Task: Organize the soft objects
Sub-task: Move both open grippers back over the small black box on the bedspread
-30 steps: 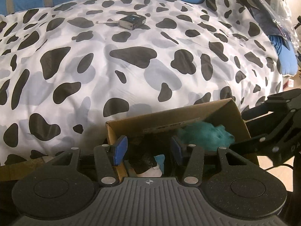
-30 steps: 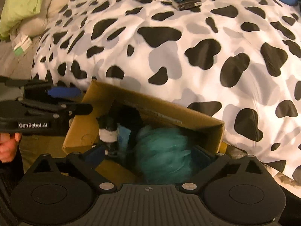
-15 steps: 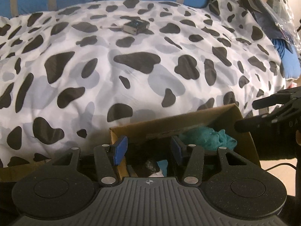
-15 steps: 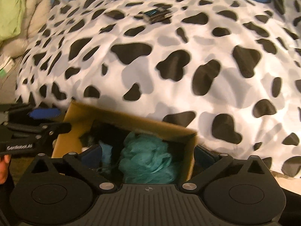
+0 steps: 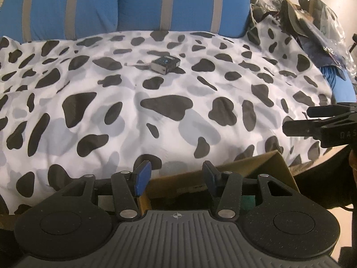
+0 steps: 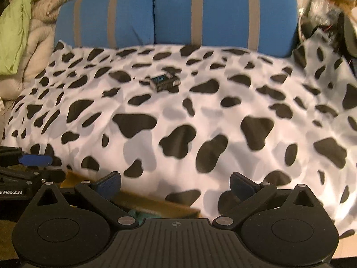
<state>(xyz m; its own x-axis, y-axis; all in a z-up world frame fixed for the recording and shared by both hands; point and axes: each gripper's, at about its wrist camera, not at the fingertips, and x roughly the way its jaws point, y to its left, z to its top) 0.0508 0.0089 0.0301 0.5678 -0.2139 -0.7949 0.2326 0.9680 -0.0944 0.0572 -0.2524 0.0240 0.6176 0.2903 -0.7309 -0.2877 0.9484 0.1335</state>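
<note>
Both grippers are hanging over the cardboard box (image 5: 256, 167) at the bed's edge. The left gripper (image 5: 176, 176) is showing its fingers partly spread, gripping nothing; the right gripper (image 6: 176, 184) is gaping wide, empty. A teal puff (image 5: 248, 200) is sitting inside the box.

bedspread (image 5: 125, 116): open ahead; lone obstacle: small dark box (image 5: 166, 64) (mid-bed) | cardboard box (image 5: 263, 167) rim just below grippers
</note>
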